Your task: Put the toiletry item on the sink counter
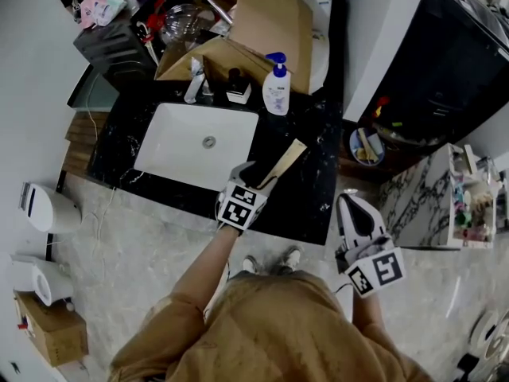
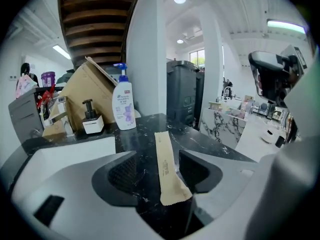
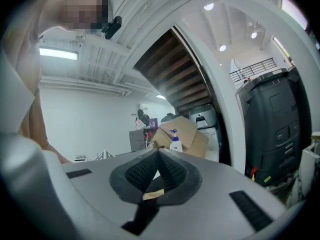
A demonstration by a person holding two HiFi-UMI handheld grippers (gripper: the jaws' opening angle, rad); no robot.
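The toiletry item, a long tan paper packet (image 1: pixel 284 162) (image 2: pixel 166 164), lies flat on the black marbled sink counter (image 1: pixel 312 138) to the right of the white basin (image 1: pixel 199 143). My left gripper (image 1: pixel 261 175) (image 2: pixel 159 173) hovers over the packet's near end, open. The packet runs between the jaws, and neither pad (image 2: pixel 122 176) touches it. My right gripper (image 1: pixel 347 203) (image 3: pixel 159 154) is off the counter's right end, above the floor, with its tips together. A small tan sliver shows in the gap behind its pads; what it is I cannot tell.
At the back of the counter stand a white pump bottle with a blue top (image 1: pixel 277 86) (image 2: pixel 123 104), a small black-and-white dispenser (image 1: pixel 236 87), a faucet (image 1: pixel 195 82) and an open cardboard box (image 1: pixel 262 18). A dark bin (image 1: pixel 445 62) stands to the right.
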